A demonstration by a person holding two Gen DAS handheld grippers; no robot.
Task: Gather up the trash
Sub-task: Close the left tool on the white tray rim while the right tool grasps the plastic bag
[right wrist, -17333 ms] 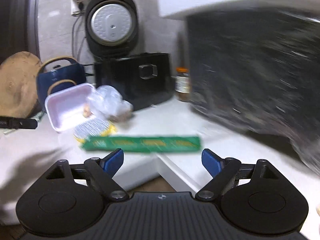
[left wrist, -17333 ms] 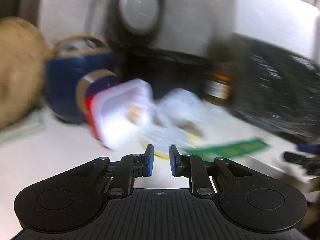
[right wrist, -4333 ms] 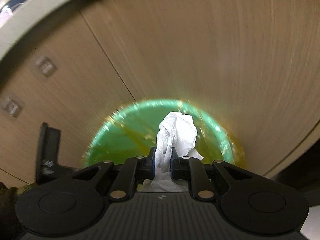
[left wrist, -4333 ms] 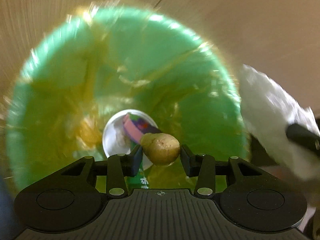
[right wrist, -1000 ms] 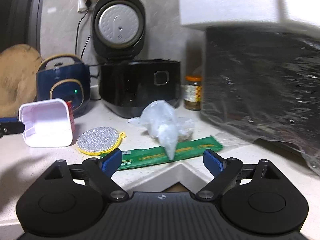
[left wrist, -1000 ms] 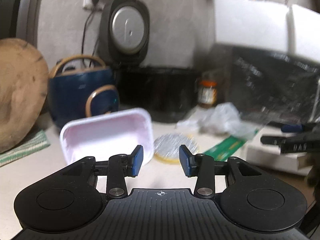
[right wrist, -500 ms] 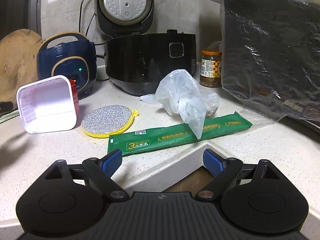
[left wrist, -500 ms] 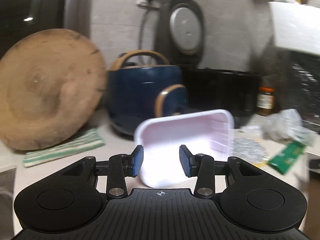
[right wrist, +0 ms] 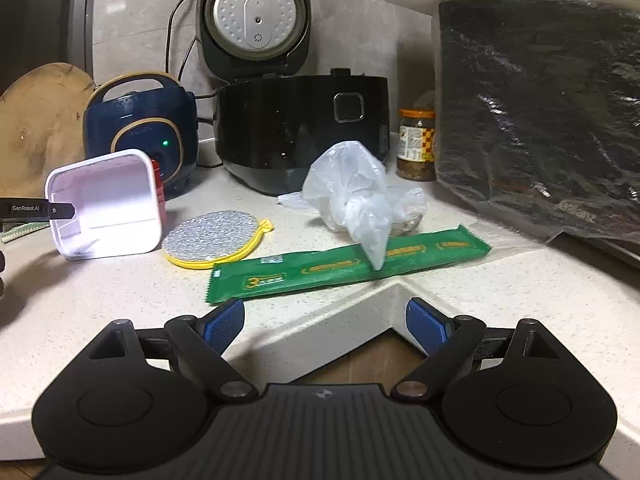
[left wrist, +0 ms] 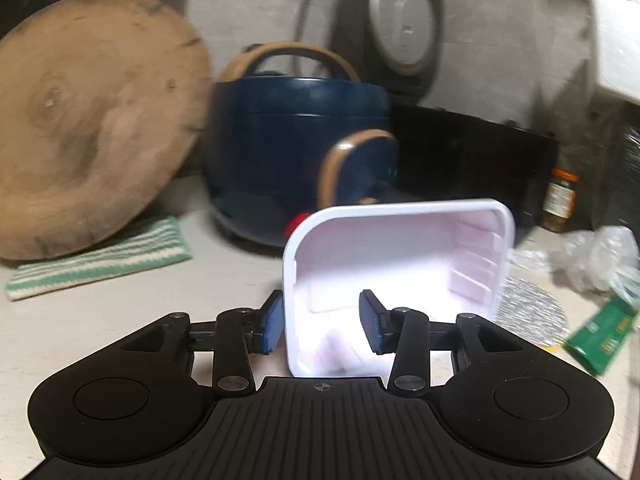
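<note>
A white foam tray (left wrist: 400, 248) lies on its side on the counter, its opening towards me. My left gripper (left wrist: 322, 322) is open, and the tray's left wall stands between its fingers without being pressed. In the right wrist view the tray (right wrist: 108, 204) sits at the left, with one of the left fingers (right wrist: 60, 210) reaching into it. A long green wrapper (right wrist: 348, 266) lies flat near the counter's inner corner, a crumpled clear plastic bag (right wrist: 356, 196) partly on it. My right gripper (right wrist: 325, 322) hangs wide open and empty, just short of the wrapper.
A round scouring pad (right wrist: 214, 238) lies between tray and wrapper. Behind stand a blue cooker (right wrist: 140, 128), a black rice cooker (right wrist: 304, 128) with its lid up, a jar (right wrist: 416, 144) and a plastic-wrapped microwave (right wrist: 540, 120). A wooden board (left wrist: 88, 140) and striped cloth (left wrist: 100, 264) are at the left.
My left gripper swung left and closed in on the foam tray, whose wall now stands between its fingers. The right gripper sank slightly towards the counter, still wide open.
</note>
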